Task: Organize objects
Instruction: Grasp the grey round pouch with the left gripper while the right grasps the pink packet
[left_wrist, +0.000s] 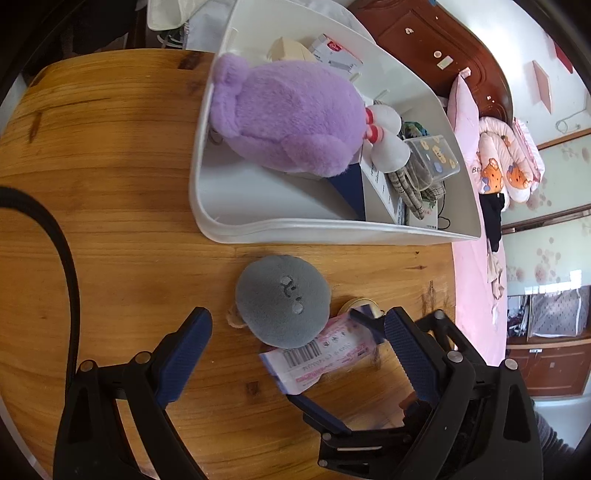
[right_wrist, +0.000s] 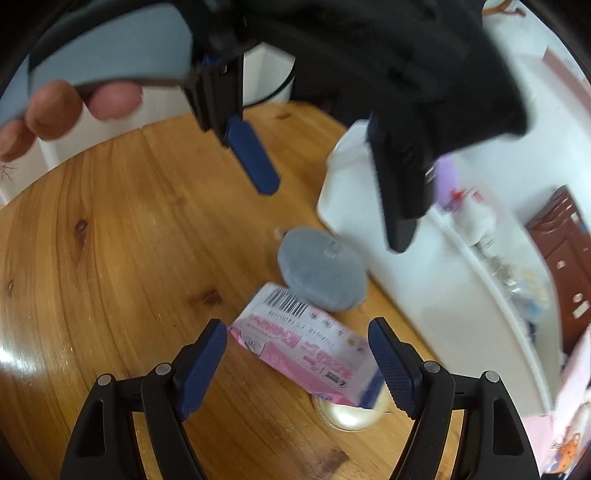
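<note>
Right gripper (right_wrist: 297, 363), jaws apart, straddles the pink packet (right_wrist: 306, 347) lying near the worktop (right_wrist: 110, 240) edge beside the white bin (left_wrist: 207, 206). Left gripper (left_wrist: 295, 354), jaws also apart, flanks the grey plush (left_wrist: 282, 299). Packet likely light, crinkly; grip across its short sides.
</note>
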